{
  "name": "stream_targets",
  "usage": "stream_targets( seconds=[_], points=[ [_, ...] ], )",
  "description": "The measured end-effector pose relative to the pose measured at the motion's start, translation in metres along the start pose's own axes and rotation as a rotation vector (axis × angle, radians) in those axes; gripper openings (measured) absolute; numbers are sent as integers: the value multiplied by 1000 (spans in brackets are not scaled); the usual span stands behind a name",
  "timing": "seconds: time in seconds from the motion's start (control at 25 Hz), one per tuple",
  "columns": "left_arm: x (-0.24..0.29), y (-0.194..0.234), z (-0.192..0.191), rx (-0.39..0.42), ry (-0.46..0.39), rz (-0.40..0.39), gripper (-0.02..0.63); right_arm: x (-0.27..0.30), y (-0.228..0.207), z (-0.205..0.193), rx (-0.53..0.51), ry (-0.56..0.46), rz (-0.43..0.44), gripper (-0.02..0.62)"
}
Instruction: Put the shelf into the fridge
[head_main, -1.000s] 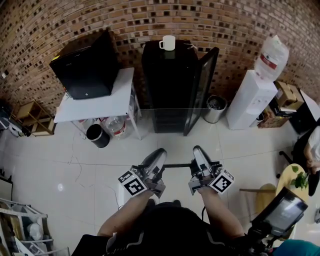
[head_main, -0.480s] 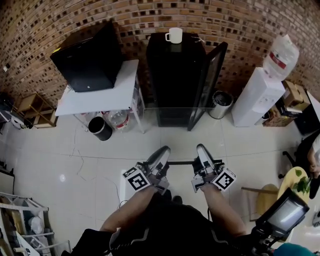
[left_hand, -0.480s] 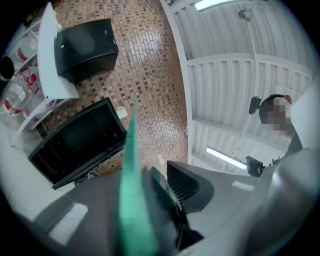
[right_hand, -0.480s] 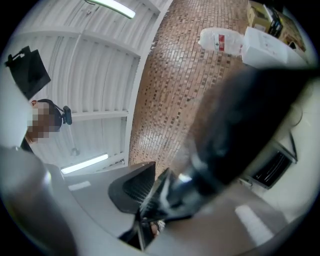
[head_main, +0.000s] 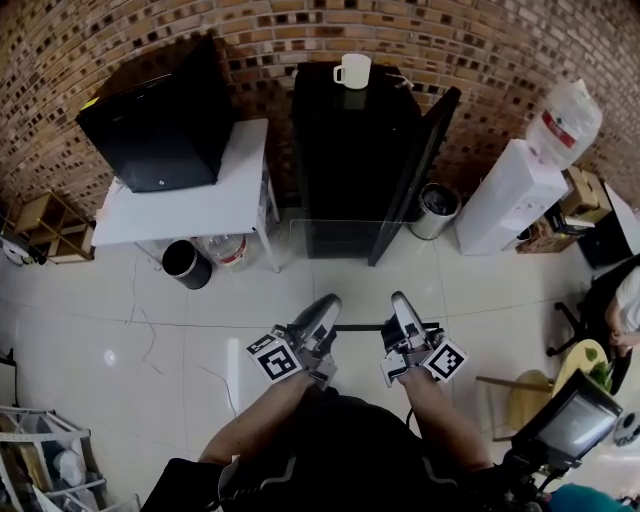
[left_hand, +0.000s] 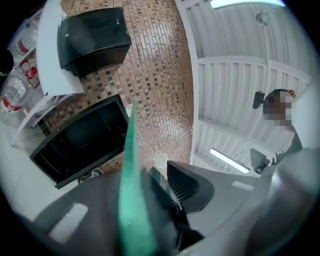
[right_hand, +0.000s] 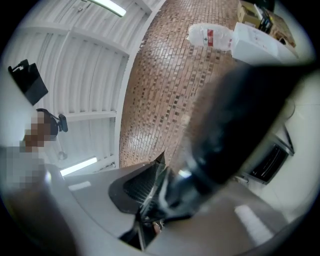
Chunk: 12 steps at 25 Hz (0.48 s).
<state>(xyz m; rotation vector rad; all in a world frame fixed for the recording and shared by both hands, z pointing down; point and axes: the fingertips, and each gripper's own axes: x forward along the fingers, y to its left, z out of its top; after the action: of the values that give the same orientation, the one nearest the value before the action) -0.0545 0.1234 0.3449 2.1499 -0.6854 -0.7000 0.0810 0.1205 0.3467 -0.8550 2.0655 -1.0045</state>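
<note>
You hold the shelf (head_main: 358, 280) short of the fridge (head_main: 350, 150). Your left gripper (head_main: 322, 318) and right gripper (head_main: 402, 318) clamp its near edge, and their jaws have just been closing narrow on it. The door (head_main: 415, 170) is open. You have yet to carry the shelf far and slide it in.

The room is being lit evenly by long white ceiling tube lights (left_hand: 227, 160), at 4 o'clock in the left gripper view. Glare is being reflected by the glossy white tiled floor (head_main: 110, 357) at 8 o'clock in the head view. Edges are being bowed by wide lenses. The green-edged glass shelf (left_hand: 131, 200) is being blurred.
</note>
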Motion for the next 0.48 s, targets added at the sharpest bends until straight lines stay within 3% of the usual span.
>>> stream_targets(
  seconds=[0.48],
  points=[
    [22, 60, 48, -49, 9, 11, 55, 70, -35, -2, -29, 24, -50, 60]
  ],
)
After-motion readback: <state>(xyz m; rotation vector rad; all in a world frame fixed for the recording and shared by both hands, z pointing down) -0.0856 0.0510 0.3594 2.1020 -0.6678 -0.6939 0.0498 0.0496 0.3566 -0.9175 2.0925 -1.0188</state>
